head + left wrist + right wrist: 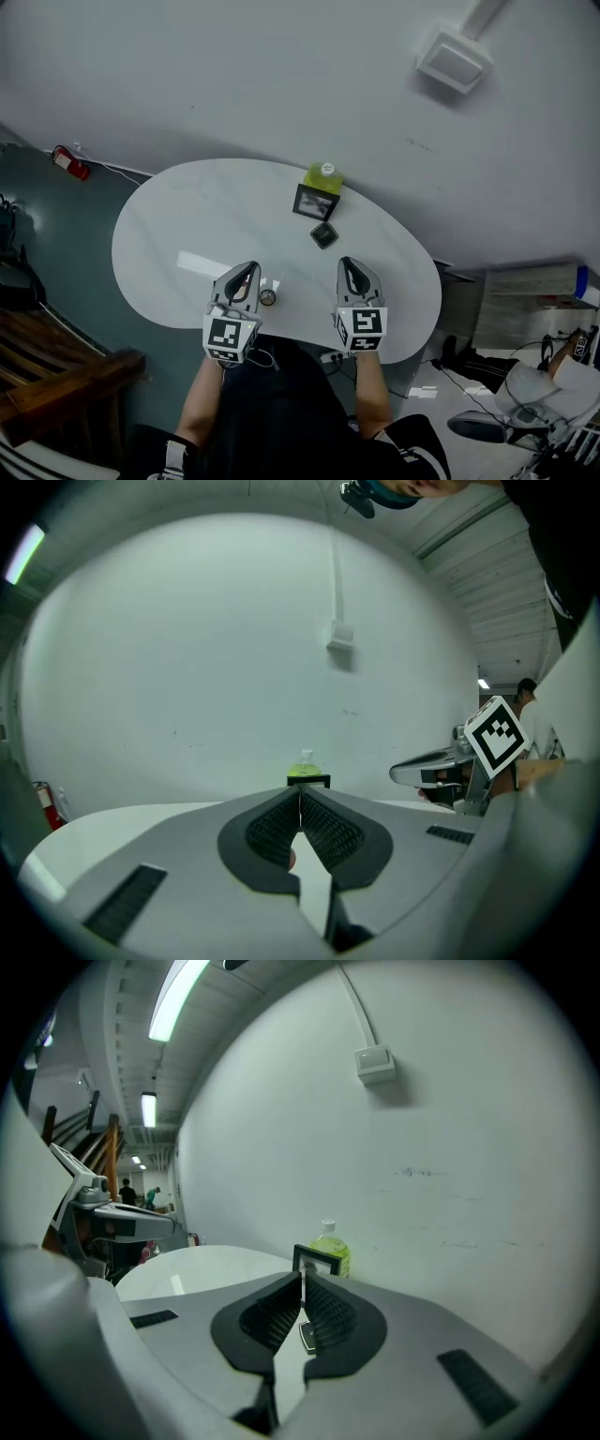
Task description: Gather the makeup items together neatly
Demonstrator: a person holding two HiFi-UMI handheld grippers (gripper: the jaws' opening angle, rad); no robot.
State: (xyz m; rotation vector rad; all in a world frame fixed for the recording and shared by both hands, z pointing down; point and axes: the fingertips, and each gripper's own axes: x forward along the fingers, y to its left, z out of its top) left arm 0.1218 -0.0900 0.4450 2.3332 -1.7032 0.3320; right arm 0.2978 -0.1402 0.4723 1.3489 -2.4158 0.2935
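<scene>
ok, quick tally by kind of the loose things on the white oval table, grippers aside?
Yellow-green plastic bottle with a white cap: 1
Black square frame, mirror or picture: 1
Small dark square compact case: 1
Small round silvery pot: 1
Total: 4

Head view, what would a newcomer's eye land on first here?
Probably the left hand-held gripper and the right hand-held gripper, side by side at the near edge of the white oval table, both with jaws shut and empty. Next comes the green bottle at the far edge behind a black frame, with a small dark square case just in front and a little round pot beside the left one.
</scene>
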